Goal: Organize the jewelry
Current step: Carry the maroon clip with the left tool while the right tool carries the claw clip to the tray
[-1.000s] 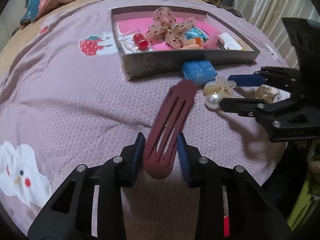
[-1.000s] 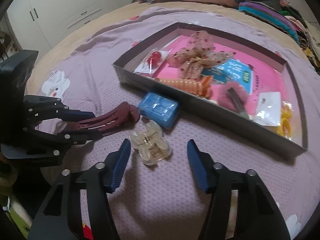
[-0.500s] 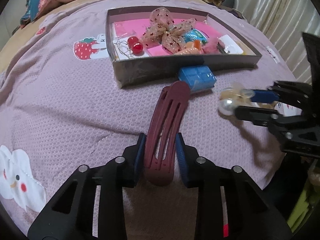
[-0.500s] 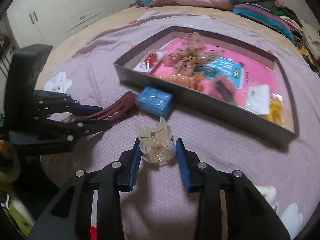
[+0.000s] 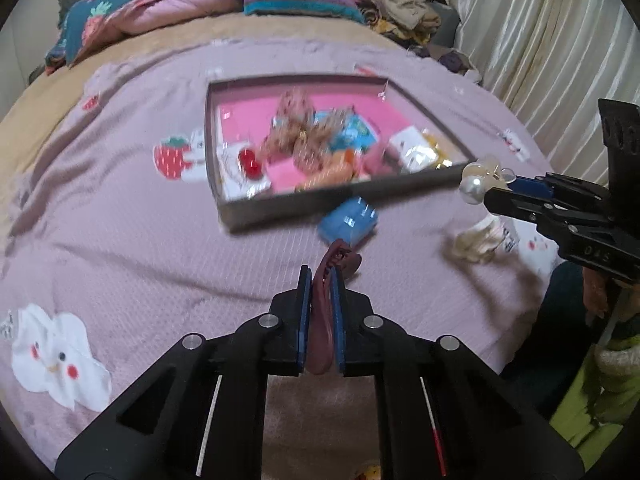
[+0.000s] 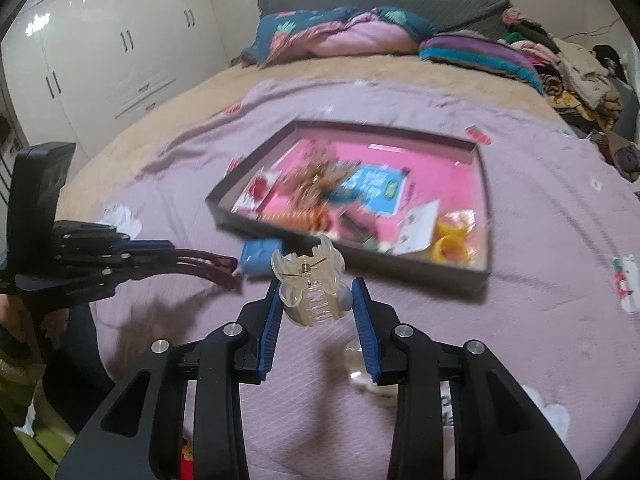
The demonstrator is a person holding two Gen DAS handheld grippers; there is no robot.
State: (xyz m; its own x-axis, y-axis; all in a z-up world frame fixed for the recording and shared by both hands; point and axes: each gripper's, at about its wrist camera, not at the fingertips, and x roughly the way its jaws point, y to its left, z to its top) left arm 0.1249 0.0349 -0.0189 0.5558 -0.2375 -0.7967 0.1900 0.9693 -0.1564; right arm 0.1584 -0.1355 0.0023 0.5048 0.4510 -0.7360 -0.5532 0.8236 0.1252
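Observation:
A long maroon hair clip (image 5: 321,320) stands on edge between the pads of my left gripper (image 5: 320,280), whose jaws have closed tight and are shut on it above the bed. My right gripper (image 6: 316,292) is shut on a translucent claw clip (image 6: 308,276) with a pearl, held in the air short of the box. In the left wrist view that claw clip (image 5: 474,188) juts from the right gripper (image 5: 486,194) at the right edge. In the right wrist view the left gripper (image 6: 168,250) holds the maroon clip (image 6: 208,264) at the left.
A dark-rimmed box (image 5: 320,196) with a pink floor holds a spotted bow, red beads, an orange clip and cards. A blue case (image 5: 348,224) lies before its front wall. Another cream clip (image 5: 476,240) rests on the mauve bedspread. Pillows and folded clothes line the far side.
Both grippers have risen from the bedspread with their clips. The left jaws squeezed narrower and the maroon clip turned on edge. The right jaws closed on the claw clip and lifted it.

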